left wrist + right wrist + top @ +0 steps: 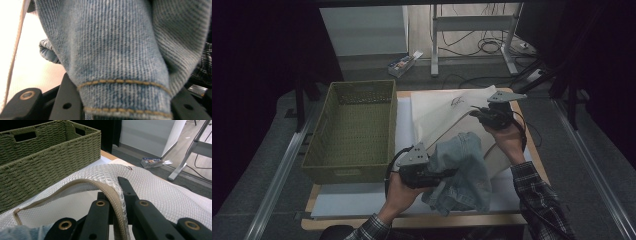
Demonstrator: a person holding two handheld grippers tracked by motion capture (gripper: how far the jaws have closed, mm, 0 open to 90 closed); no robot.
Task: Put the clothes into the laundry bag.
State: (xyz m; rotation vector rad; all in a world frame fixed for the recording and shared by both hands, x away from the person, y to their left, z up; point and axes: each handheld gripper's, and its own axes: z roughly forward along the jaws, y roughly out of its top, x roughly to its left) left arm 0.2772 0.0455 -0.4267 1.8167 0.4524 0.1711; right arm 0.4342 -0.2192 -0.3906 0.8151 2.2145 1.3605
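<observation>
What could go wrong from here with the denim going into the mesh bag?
1. The right gripper pinches only the beige zip edge of the white mesh laundry bag; if it slips, the opening may drop shut.
2. The left gripper grips the blue denim garment at one hem, and the bunched rest could snag on the bag's edge.

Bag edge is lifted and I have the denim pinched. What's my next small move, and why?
Probably push the denim garment forward into the opening of the white mesh bag. The right gripper is clamped on the bag's zipper edge, holding the mouth up, and the left gripper grips the denim right at that mouth.
</observation>
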